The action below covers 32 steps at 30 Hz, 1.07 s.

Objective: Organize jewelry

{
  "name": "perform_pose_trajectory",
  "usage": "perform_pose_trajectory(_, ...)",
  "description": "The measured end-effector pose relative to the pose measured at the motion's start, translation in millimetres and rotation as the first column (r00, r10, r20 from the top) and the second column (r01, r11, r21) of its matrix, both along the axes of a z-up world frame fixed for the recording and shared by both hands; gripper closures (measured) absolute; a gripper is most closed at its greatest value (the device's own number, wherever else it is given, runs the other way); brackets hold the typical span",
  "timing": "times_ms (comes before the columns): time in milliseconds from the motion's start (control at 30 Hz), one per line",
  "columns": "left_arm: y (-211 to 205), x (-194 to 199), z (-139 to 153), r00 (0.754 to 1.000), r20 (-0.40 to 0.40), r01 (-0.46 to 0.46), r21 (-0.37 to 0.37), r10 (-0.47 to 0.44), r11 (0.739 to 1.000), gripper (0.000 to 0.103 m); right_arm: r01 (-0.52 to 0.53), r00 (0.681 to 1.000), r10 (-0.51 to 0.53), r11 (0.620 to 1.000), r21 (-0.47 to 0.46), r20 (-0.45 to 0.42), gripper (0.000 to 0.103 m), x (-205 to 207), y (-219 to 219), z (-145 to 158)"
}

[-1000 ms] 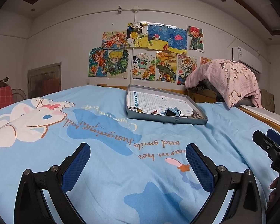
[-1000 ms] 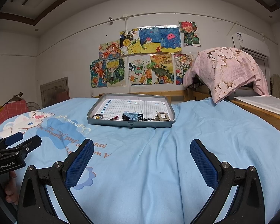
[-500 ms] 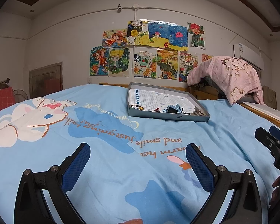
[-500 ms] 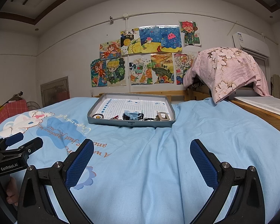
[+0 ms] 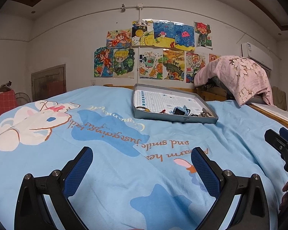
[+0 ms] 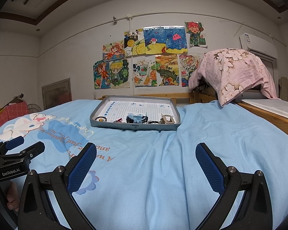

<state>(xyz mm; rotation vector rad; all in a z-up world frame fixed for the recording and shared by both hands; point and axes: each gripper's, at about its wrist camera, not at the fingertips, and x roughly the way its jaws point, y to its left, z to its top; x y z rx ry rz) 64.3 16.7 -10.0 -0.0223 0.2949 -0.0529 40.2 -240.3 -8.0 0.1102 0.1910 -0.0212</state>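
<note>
A shallow grey tray (image 5: 174, 117) (image 6: 134, 127) with a gridded white floor lies on the blue bedspread, well ahead of both grippers. Along its near edge sit small jewelry pieces: a ring-like piece (image 6: 101, 118), red bits (image 6: 118, 120), a blue watch-like item (image 6: 137, 119) (image 5: 180, 111) and a buckle-shaped piece (image 6: 167, 119). My left gripper (image 5: 142, 164) hovers open over the bedspread, empty. My right gripper (image 6: 146, 163) is open too, nothing between its blue pads. Each gripper shows at the edge of the other's view.
The blue bedspread (image 6: 211, 143) with a white rabbit print (image 5: 28, 122) covers the bed. A pink floral cloth (image 6: 234, 72) drapes over something at the back right beside a wooden rail (image 6: 268, 115). Drawings hang on the far wall (image 5: 153, 53).
The left view has shifted slightly, with the tray now a little farther right and higher. The right view is nearly unchanged. Both grippers stay open.
</note>
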Motion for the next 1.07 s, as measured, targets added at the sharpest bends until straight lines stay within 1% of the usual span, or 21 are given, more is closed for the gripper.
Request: perform_pose_trajectory(1067, 0.1, 1.5, 0.6, 1.000, 0.001, 0.004, 0.006, -0.004, 1.000, 0.000, -0.010, 1.000, 0.010, 1.000, -0.005, -0.009, 0.002, 0.5, 1.4, -5.0)
